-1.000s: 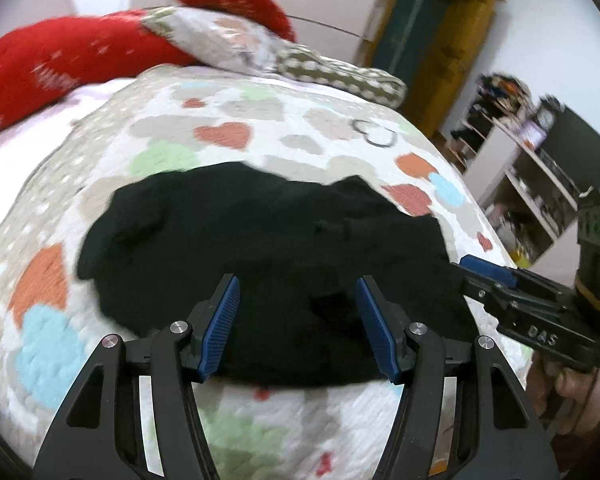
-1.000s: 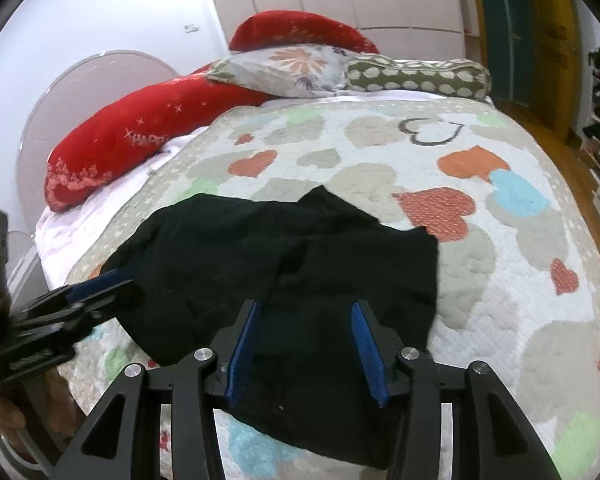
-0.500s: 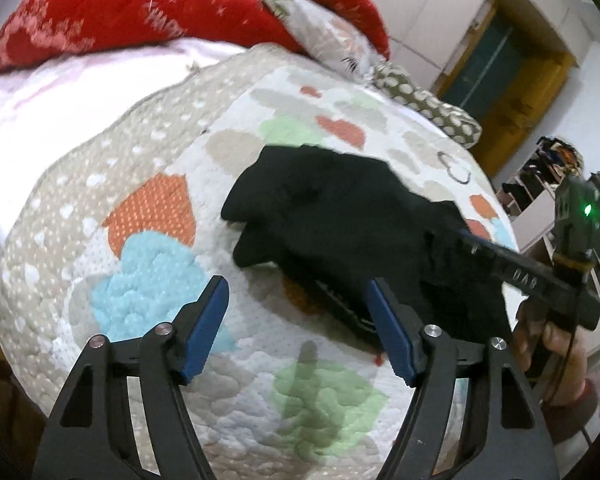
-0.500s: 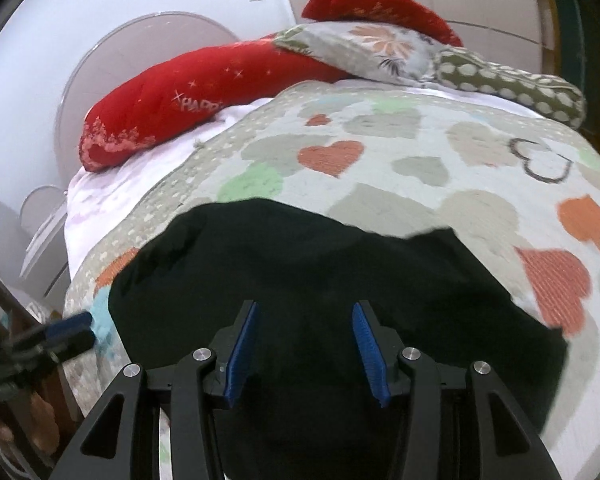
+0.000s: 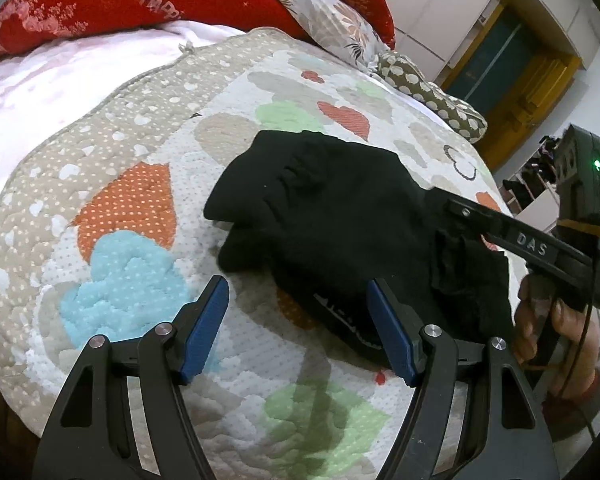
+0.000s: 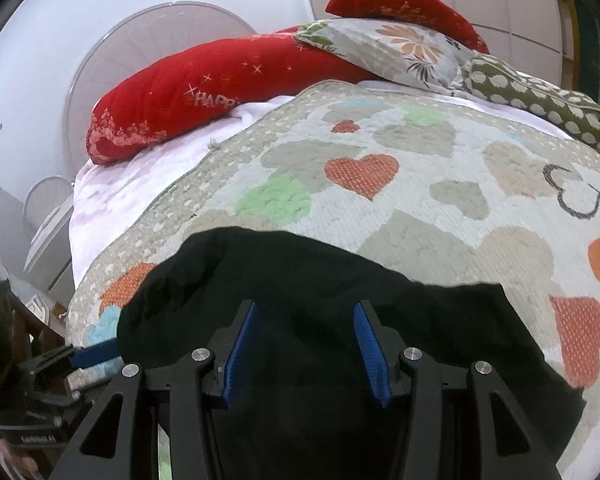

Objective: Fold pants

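On the heart-print quilt (image 5: 148,160) the black pants (image 5: 340,220) lie bunched mid-fold; my left gripper (image 5: 298,326), just spread, holds nothing, right gripper (image 6: 306,354) half-spread over cloth; next I regrasp an edge.

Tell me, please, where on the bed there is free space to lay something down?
Free: the quilt left of the black pants, up to its dotted border, and the quilt between the pants and the pillows. Crowded: the near edge, where both tools meet the pants.
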The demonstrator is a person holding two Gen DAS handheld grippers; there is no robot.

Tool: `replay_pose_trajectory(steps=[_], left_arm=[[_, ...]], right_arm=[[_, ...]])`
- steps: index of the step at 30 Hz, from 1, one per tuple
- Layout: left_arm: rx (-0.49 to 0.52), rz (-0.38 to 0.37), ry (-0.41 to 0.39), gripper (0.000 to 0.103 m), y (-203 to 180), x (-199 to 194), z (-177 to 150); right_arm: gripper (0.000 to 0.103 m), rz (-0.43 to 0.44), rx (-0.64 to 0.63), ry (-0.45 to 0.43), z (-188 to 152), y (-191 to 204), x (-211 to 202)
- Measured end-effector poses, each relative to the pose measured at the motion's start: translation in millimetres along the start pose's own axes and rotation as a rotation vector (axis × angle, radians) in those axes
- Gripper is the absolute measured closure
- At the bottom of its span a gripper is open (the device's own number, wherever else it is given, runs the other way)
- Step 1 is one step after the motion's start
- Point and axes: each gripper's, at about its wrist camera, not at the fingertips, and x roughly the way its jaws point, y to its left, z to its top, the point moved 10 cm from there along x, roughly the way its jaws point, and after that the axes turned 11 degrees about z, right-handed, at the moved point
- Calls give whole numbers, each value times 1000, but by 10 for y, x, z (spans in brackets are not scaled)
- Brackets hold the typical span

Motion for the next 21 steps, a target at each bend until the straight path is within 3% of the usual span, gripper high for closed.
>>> replay_pose_trajectory(steps=[8, 17, 21], left_arm=[[-70, -90, 29, 31, -3, 14, 40], [-96, -139, 71, 27, -105, 236, 43], [-124, -160, 82, 27, -70, 341, 23]], right_arm=[[43, 21, -50, 35, 259, 159, 270], [39, 38, -115, 128, 476, 261, 760], [34, 43, -160, 212, 426, 292, 1091]])
